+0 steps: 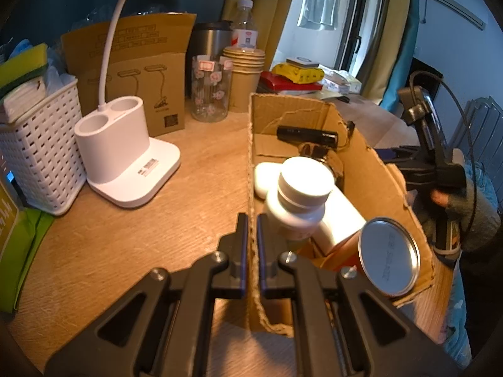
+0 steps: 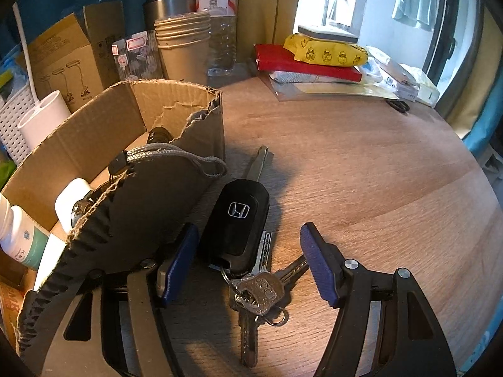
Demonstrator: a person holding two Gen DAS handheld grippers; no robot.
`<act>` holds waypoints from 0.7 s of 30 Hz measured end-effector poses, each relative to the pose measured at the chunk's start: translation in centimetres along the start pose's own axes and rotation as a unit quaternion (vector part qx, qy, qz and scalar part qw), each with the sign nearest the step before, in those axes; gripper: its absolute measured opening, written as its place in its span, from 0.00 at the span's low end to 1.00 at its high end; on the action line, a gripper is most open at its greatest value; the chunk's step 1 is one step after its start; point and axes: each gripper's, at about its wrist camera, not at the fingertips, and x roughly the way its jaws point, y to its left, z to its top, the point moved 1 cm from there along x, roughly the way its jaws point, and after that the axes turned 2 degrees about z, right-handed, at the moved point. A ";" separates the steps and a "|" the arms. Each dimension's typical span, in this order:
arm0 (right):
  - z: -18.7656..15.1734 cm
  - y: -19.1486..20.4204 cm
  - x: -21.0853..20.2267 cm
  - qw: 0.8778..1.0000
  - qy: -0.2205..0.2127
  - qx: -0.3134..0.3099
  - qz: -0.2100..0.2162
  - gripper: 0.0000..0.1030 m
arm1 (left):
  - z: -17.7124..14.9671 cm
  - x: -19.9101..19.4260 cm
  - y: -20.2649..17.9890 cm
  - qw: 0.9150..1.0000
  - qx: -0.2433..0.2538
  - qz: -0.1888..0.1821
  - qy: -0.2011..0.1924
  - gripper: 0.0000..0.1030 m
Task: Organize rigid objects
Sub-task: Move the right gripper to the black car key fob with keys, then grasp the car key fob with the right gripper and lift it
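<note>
Left tool: my left tool [image 1: 251, 229] is pinched nearly closed on the near-left wall of the cardboard box [image 1: 251, 157], one finger outside the wall and one inside, at lower centre of the left wrist view.
Right tool: my right tool [image 2: 248, 260] is spread wide and holds nothing; its blue pads [image 2: 317, 264] stand either side of the car key [image 2: 235, 223], apart from it.
Car key: black fob with a silver emblem, lying flat on the tabletop [image 2: 361, 172] at lower centre of the right wrist view, just beside the box's outer wall, blade pointing toward the top of the frame.
Key bunch: several metal keys [image 2: 261, 292] on a ring, attached at the fob's near end, low in the frame.
Box contents: a white bottle [image 1: 298, 201] with a round cap near the middle of the left wrist view, a white case [image 1: 264, 179] just left of it, a black flashlight [image 1: 306, 135] against the far wall, and a can with a silver end [image 1: 388, 256] at lower right.
Cord: a grey lanyard [image 2: 188, 157] hangs over the torn box edge in the right wrist view.
Left of the box: a white desk lamp base [image 1: 125, 157] and a white woven basket [image 1: 41, 154] on the tabletop.
Behind the box: a printed glass [image 1: 210, 91], stacked paper cups [image 1: 245, 72], a steel tumbler [image 1: 210, 37] and a water bottle [image 1: 245, 25].
Upper right, right wrist view: a yellow packet [image 2: 327, 50] on a red box [image 2: 298, 62].
</note>
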 end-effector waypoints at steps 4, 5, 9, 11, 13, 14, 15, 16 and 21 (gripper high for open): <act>0.0 0.1 0.1 1.000 0.001 -0.001 -0.001 0.68 | 0.0 0.0 0.0 1.000 0.000 0.000 0.000 0.06; 0.0 0.1 0.1 1.000 0.001 0.000 0.000 0.67 | 0.0 0.0 0.0 1.000 0.000 0.000 0.000 0.06; -0.1 0.0 0.2 1.000 0.000 0.004 0.008 0.60 | 0.0 0.0 0.0 1.000 0.000 0.000 0.000 0.06; -0.1 0.3 0.1 1.000 -0.001 0.000 0.011 0.47 | 0.0 0.0 0.0 1.000 0.000 0.000 0.000 0.06; -0.1 0.3 0.1 1.000 0.000 0.002 0.008 0.46 | 0.0 0.0 -0.1 1.000 0.001 0.000 0.000 0.06; -0.1 0.3 0.1 1.000 0.000 0.003 0.009 0.46 | 0.0 0.0 0.0 1.000 0.001 0.000 0.000 0.06; -0.1 0.3 0.1 1.000 0.000 0.002 0.009 0.45 | 0.0 0.0 0.0 1.000 0.001 0.000 0.000 0.06; -0.1 0.4 0.1 1.000 0.000 0.001 0.009 0.45 | 0.0 0.0 0.0 1.000 0.000 0.000 0.000 0.06; -0.1 0.4 -0.4 1.000 -0.007 0.009 0.010 0.37 | 0.0 0.0 0.0 1.000 0.000 0.000 0.000 0.06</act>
